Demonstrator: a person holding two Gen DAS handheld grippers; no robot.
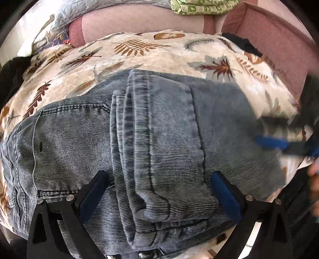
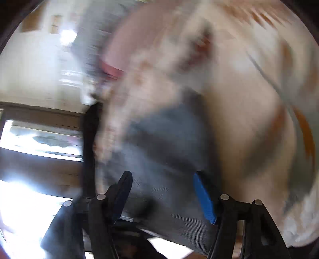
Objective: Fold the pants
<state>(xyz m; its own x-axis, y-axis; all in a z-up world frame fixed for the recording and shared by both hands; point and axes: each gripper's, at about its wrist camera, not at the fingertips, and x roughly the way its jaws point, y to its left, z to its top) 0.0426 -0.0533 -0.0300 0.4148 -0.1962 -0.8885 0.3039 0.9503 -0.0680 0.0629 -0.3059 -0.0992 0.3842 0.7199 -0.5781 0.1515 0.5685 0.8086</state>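
Grey-blue jeans (image 1: 159, 129) lie folded on a cream blanket with a leaf print (image 1: 139, 55), the legs doubled over the seat part. My left gripper (image 1: 159, 177) points down at them, its jaws wide apart and straddling the thick folded bundle without pressing it. At the right edge of the left wrist view my right gripper (image 1: 261, 129) is a blur over the jeans' right end. The right wrist view is smeared by motion. In it the right gripper (image 2: 161, 177) has its pads apart, with the jeans (image 2: 165, 139) showing between and beyond them on the blanket (image 2: 239, 99).
A pink upholstered back and side (image 1: 279, 39) border the blanket at the far side and right. A green patterned cloth (image 1: 199, 8) and a grey quilt (image 1: 89, 10) lie along the back. A dark garment (image 1: 243, 43) sits at the back right corner. A hand (image 1: 315, 173) shows at the right edge.
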